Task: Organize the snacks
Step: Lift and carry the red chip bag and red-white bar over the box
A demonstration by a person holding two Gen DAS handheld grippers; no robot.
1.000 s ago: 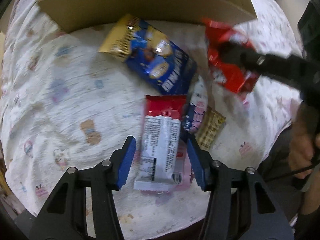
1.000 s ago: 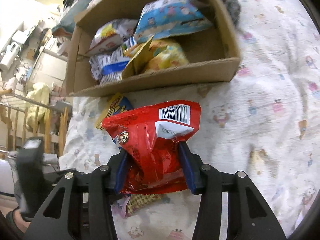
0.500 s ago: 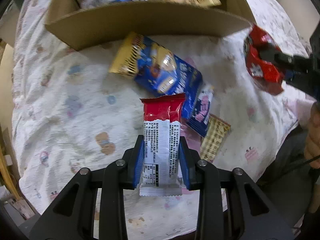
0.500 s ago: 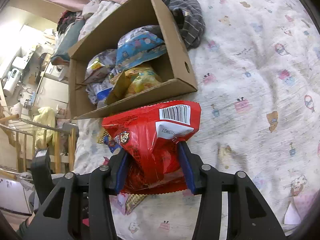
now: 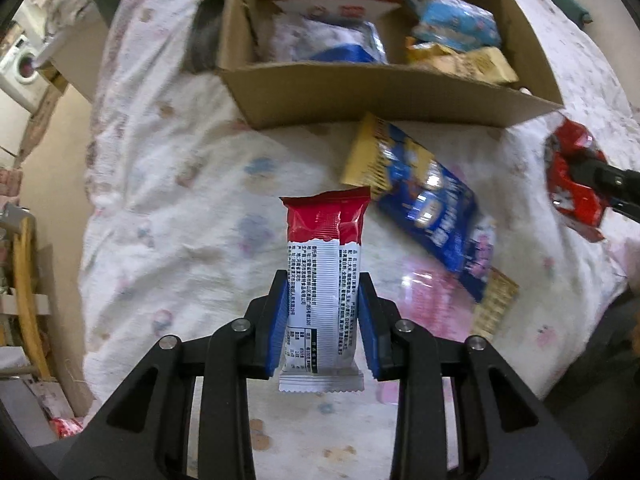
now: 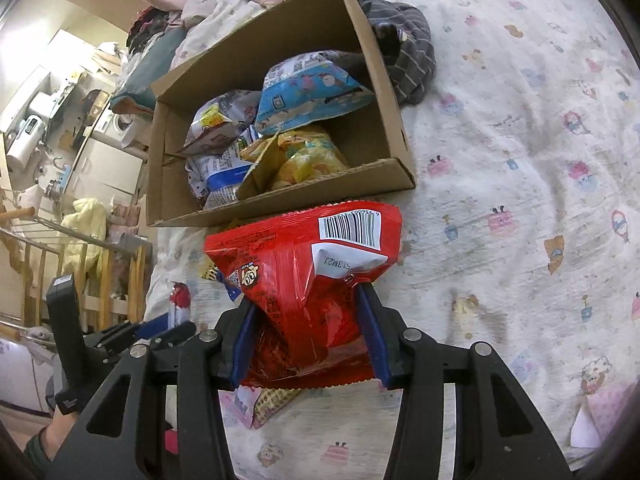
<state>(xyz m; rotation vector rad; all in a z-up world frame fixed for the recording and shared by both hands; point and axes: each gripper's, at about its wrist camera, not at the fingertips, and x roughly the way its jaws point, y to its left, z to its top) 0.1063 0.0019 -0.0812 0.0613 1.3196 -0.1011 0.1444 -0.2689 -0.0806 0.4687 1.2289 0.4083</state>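
**Two packets in hand, box ahead**

A bed under a pale cartoon-print sheet (image 6: 520,168) is my work surface, with cluttered room furniture off to the side. My left tool (image 5: 323,320) pinches a red-and-white snack bar (image 5: 324,280) by its lower half, both blue pads pressed on the wrapper; the bar stands clear of the sheet. My right tool (image 6: 306,336) is clamped on a crumpled red snack bag (image 6: 308,268), barcode end forward.

The cardboard box (image 6: 280,196) lies just beyond both packets, already holding a blue bag, a yellow one and a few others. I judge the step in hand to be carrying these two over the near wall. To do it well I would lift each high enough to clear that wall, bring one over at a time so the tools do not crowd each other, and let go low over a gap in the pile rather than dropping from above.

A blue-and-gold bag (image 5: 416,192) lies on the sheet near the box, with what look like smaller packets beside it, though blur makes them hard to tell apart.
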